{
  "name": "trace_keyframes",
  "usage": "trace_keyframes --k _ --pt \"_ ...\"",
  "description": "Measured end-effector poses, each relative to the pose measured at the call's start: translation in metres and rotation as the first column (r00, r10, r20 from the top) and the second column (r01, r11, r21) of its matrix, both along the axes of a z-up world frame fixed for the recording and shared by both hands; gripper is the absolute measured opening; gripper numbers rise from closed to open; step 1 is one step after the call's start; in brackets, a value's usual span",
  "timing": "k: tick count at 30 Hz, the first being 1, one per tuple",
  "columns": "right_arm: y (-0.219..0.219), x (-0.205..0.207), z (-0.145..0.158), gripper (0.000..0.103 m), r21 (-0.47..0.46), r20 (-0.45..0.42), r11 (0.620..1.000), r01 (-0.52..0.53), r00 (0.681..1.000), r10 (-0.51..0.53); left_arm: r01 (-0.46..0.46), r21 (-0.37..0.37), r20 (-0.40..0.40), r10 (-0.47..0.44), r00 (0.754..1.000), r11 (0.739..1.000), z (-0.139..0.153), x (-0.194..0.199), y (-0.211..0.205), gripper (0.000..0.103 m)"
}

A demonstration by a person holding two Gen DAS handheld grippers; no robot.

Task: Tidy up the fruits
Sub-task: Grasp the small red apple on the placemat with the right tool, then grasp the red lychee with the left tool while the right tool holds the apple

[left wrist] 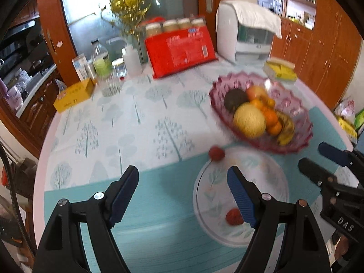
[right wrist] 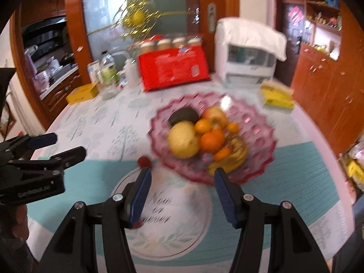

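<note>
Tree-print tablecloth (left wrist: 141, 118) under both claws: left claw (left wrist: 183, 195) and right claw (right wrist: 180, 195) level, gaping wide, holding nothing.

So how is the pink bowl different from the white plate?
The pink bowl is see-through glass with a wavy edge; the white plate is solid, smooth-rimmed, with leaves and writing on it. The pink bowl is piled with fruit: a yellow melon, oranges and bananas. The white plate holds only one small red fruit. Both are round and sit on the table.
</note>
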State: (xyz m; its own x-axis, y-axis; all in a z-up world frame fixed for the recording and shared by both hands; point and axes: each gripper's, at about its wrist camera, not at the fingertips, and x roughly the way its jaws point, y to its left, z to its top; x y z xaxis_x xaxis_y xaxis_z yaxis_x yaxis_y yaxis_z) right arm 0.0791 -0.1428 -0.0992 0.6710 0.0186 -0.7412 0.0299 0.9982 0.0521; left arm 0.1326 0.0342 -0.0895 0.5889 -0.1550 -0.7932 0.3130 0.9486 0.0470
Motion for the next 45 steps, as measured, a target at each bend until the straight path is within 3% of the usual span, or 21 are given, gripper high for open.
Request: trace_keyframes --k 9,21,26,31,38,45 --pt "0.029 0.0 -0.064 0.058 0.098 -0.131 0.99 -0.103 0.985 0.116 -0.016 0.041 -0.074 0.019 0.997 0.999 -0.041 -0.002 0.013 0.079" --pt "0.06 0.007 -0.098 0.057 0.108 -0.186 0.972 -0.211 0.956 0.228 -0.053 0.073 -0.124 0.062 0.99 0.996 -0.066 -0.002 0.027 0.079" --pt "0.07 0.01 -0.113 0.037 0.073 -0.21 0.966 -0.248 0.943 0.258 -0.057 0.076 -0.13 0.067 0.989 0.995 -0.069 0.001 0.026 0.079" --pt "0.072 0.009 -0.113 0.035 0.032 -0.189 0.964 -0.265 0.945 0.267 -0.046 0.074 -0.134 0.055 0.989 0.996 -0.071 0.005 0.019 0.079" --pt "0.047 0.013 -0.105 0.035 0.029 -0.172 0.979 -0.203 0.963 0.205 -0.007 0.062 -0.127 0.015 0.992 0.998 -0.075 0.021 -0.005 0.079" --pt "0.014 0.007 -0.067 0.035 0.032 -0.066 0.99 -0.135 0.988 0.137 0.045 0.042 -0.104 -0.04 0.994 0.998 -0.077 0.051 -0.039 0.079"
